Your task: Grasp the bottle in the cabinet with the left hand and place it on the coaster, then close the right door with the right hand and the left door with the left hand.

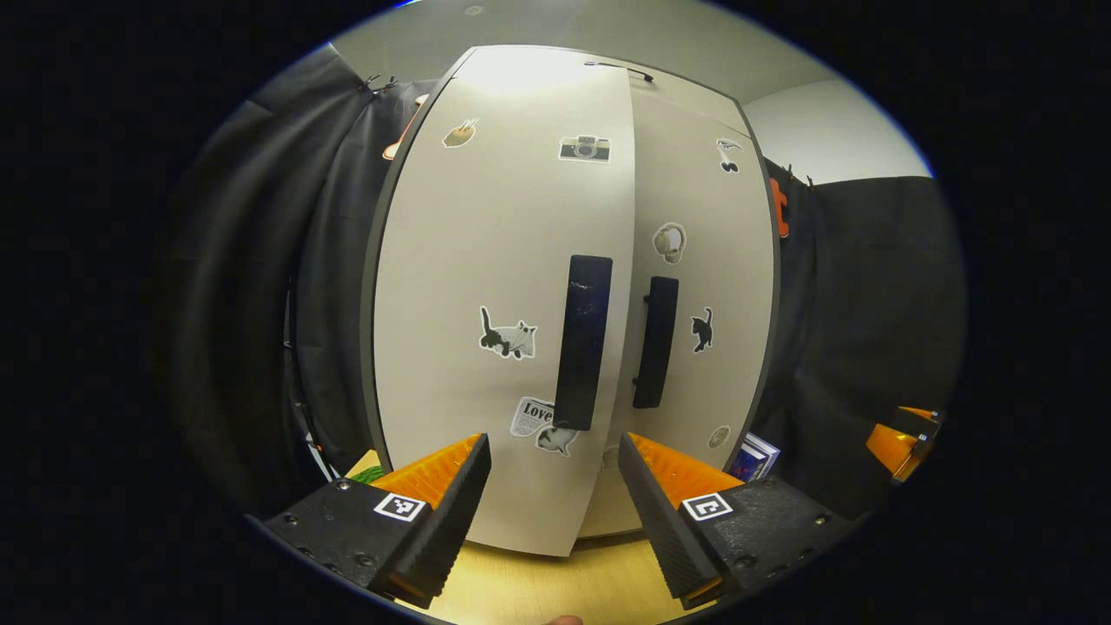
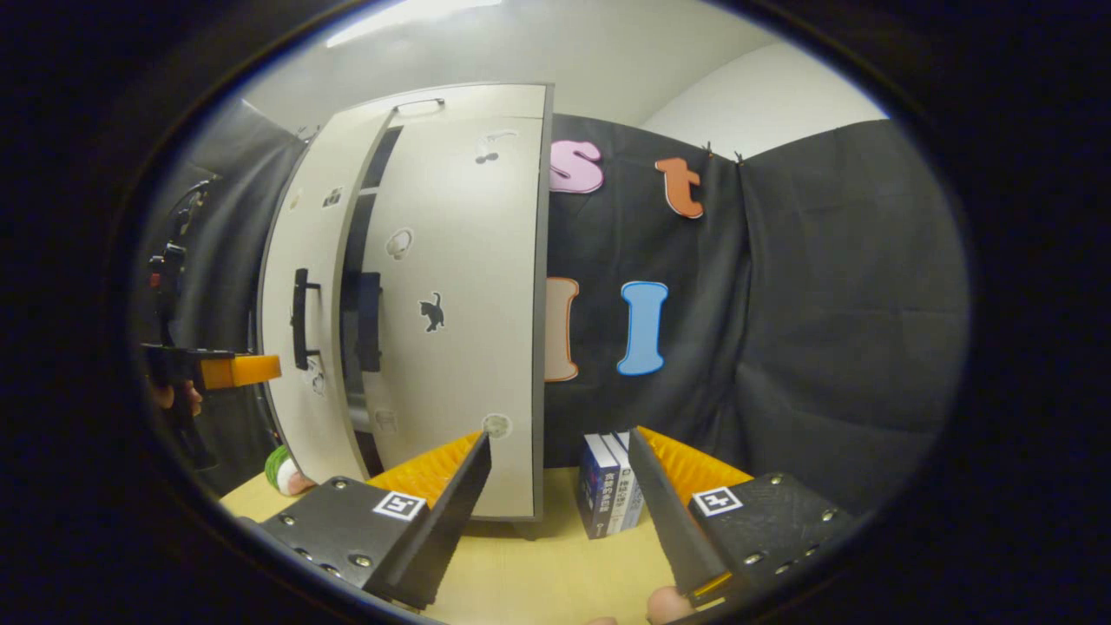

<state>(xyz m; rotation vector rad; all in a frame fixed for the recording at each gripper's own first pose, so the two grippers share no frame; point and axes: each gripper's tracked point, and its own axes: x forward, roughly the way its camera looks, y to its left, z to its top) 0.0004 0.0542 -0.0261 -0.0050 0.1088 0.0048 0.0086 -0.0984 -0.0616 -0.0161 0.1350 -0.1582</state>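
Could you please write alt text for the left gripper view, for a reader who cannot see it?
A pale two-door cabinet with animal stickers and two dark vertical handles stands just ahead of the open left gripper, its left door sitting slightly proud of the right door. The wooden table lies below.

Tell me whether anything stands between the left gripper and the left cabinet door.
Nothing visible does. The left gripper, jaws open, faces the left door directly, and bare table lies between them. The door's handle sits straight ahead, above the jaws.
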